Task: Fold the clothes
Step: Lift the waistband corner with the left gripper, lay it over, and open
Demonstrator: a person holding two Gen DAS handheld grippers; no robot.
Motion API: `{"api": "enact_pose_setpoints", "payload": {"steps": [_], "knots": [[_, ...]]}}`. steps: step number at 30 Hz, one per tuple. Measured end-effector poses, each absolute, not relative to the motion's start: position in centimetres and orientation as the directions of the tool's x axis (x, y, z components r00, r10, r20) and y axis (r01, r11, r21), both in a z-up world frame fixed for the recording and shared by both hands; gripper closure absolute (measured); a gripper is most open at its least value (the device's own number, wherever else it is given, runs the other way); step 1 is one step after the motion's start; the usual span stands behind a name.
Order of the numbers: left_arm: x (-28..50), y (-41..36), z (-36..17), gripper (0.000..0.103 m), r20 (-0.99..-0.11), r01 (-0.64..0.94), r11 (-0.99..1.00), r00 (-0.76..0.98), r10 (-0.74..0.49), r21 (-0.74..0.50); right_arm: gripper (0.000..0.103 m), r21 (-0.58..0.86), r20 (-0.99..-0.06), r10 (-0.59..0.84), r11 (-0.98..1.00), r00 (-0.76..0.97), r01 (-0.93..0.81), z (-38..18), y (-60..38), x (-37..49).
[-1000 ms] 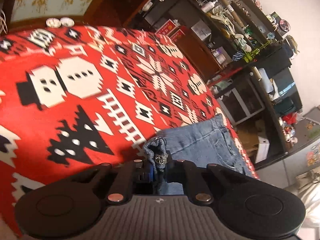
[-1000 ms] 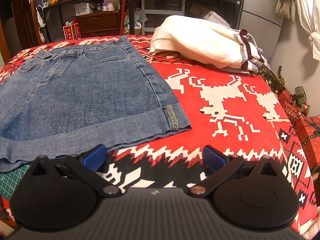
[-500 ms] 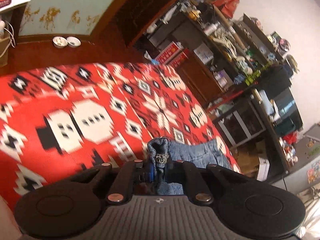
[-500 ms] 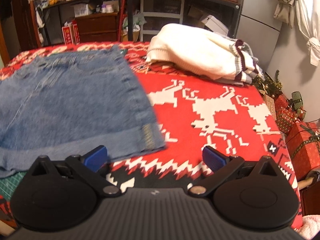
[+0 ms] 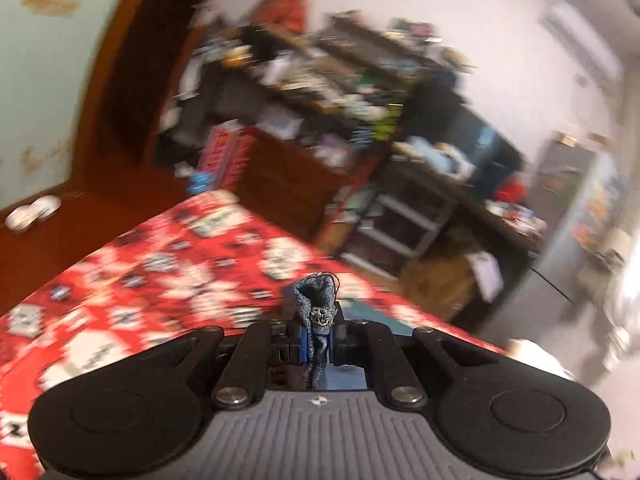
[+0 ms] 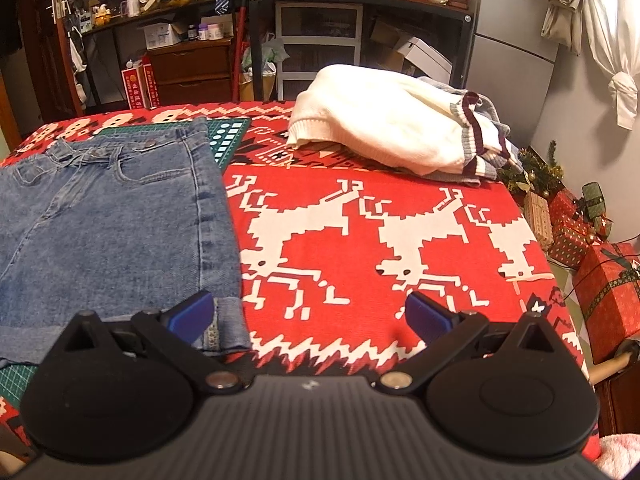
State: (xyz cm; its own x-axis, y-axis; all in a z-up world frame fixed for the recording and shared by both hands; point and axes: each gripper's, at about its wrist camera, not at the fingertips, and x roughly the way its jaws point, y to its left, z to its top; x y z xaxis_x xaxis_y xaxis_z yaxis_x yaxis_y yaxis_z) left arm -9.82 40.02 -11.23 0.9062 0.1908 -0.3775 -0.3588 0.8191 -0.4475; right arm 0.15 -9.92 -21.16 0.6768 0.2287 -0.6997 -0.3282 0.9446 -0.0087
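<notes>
Largest item: red-and-white patterned cloth [image 6: 400,216] w/ reindeer figures, covering the work surface I'm operating over; it fills most of the right wrist view and the lower left of the left wrist view (that view is badly motion-blurred). On it, left side: denim shorts [image 6: 108,220], spread flat, waistband at the far end, cuffed hem at the near end just under my right gripper's left finger. A green cutting mat [image 6: 226,138] shows under the cloth beside the waistband. Far right of the shorts, well apart: a heap of cream knitwear [image 6: 384,128] w/ striped trim. Wrapped gift boxes [image 6: 608,292] sit off the surface's right edge. My right gripper [image 6: 308,316] is spread wide, nothing between the blue pads [image 6: 190,314], hanging low over the shorts' near right corner and bare cloth. My left gripper [image 5: 318,338] is clamped tight on a bunched bit of denim [image 5: 316,304], which sticks up past the fingertips, lifted above the cloth.
</notes>
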Motion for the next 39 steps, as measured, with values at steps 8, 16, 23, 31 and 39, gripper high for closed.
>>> {"api": "enact_pose_setpoints", "payload": {"steps": [8,16,23,31,39], "knots": [[-6.0,32.5,-7.8,0.095,-0.271,-0.1,0.829,0.96,-0.065,-0.551,0.0,0.004,-0.676,0.229,0.952,0.701,-0.308,-20.5,-11.2,0.0],[0.6,22.8,-11.7,0.095,-0.352,0.035,0.792,0.883,-0.311,-0.61,0.0,0.042,-0.658,0.224,0.964,0.719,-0.263,-20.0,-13.4,-0.4],[6.7,14.0,-17.5,0.095,-0.488,0.086,0.78,0.736,-0.47,-0.62,0.0,0.072,-0.66,0.221,0.97,0.718,-0.232,-20.1,-14.2,-0.7],[7.7,12.3,-22.0,0.094,-0.572,0.059,0.792,0.659,-0.488,-0.607,0.0,0.092,-0.674,0.244,0.964,0.698,-0.248,-20.5,-13.4,-0.3],[6.7,11.2,-21.7,0.069,-0.569,0.121,0.791,0.631,-0.528,-0.6,0.0,0.168,-0.685,0.288,0.956,0.669,-0.24,-20.7,-12.9,0.5]]}}
